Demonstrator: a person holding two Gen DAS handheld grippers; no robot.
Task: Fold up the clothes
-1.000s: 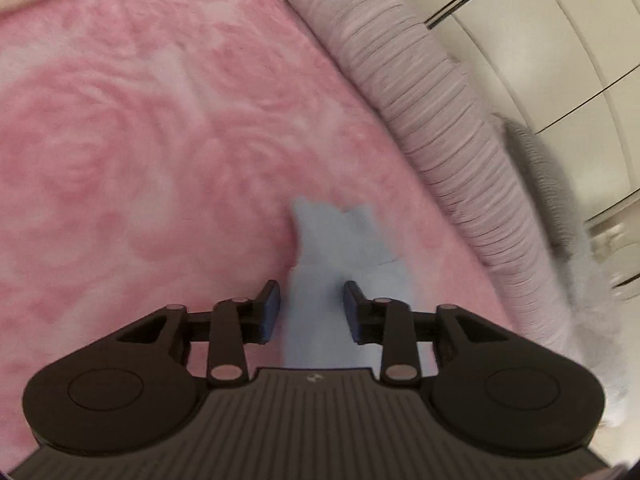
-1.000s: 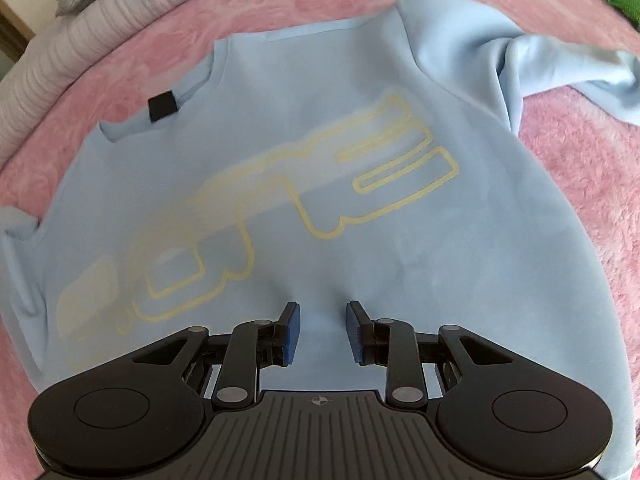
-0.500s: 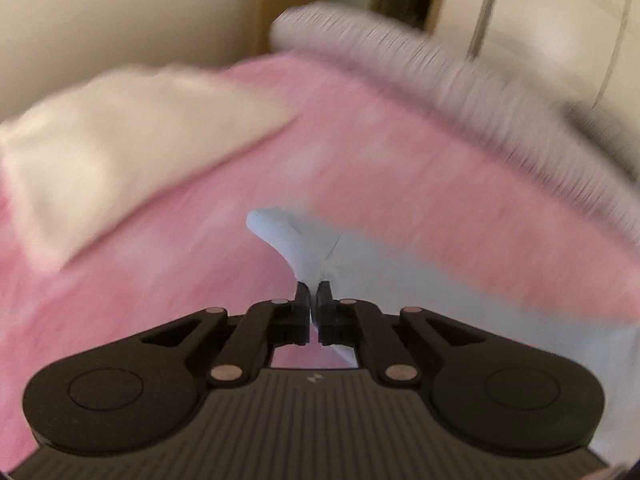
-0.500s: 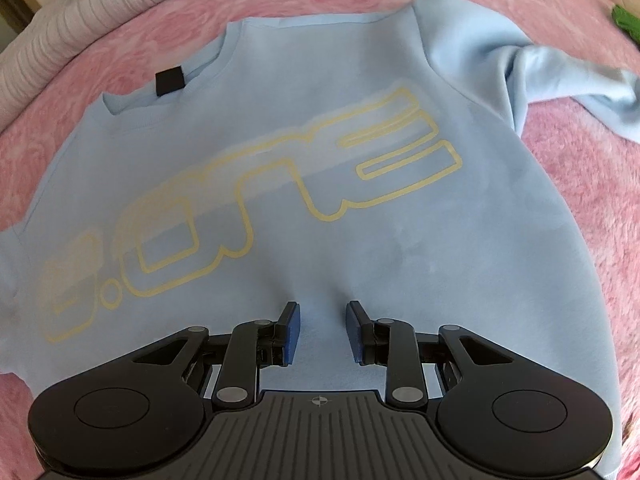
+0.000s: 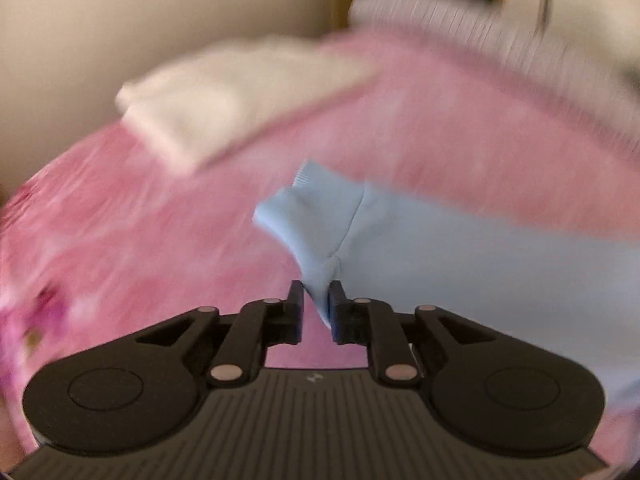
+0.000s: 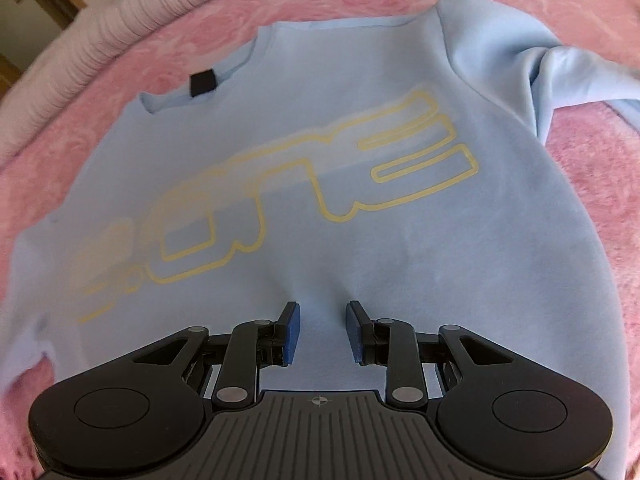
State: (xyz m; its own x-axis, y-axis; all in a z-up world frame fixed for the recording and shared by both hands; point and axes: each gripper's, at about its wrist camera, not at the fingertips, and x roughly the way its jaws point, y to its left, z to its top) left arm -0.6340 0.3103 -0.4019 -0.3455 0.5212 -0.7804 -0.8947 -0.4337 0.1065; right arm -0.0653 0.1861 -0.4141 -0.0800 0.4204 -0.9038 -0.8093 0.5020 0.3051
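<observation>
Left wrist view, heavily blurred: the left gripper (image 5: 316, 298) has its jaws clenched on the sweatshirt (image 5: 460, 264) cuff, lifted over the pink bed (image 5: 140, 248); half a second ago the jaws sat tighter together. A white folded cloth (image 5: 224, 100) is smeared. Right wrist view: right gripper (image 6: 322, 312), jaws released, hovers above the sweatshirt's flat body (image 6: 320, 152); one sleeve is cut off.

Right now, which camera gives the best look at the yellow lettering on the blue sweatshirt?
The right wrist view. The yellow lettering runs across the chest of the blue sweatshirt, which lies spread flat on the pink blanket. The left wrist view shows none of it, only a blurred sleeve cuff.
</observation>
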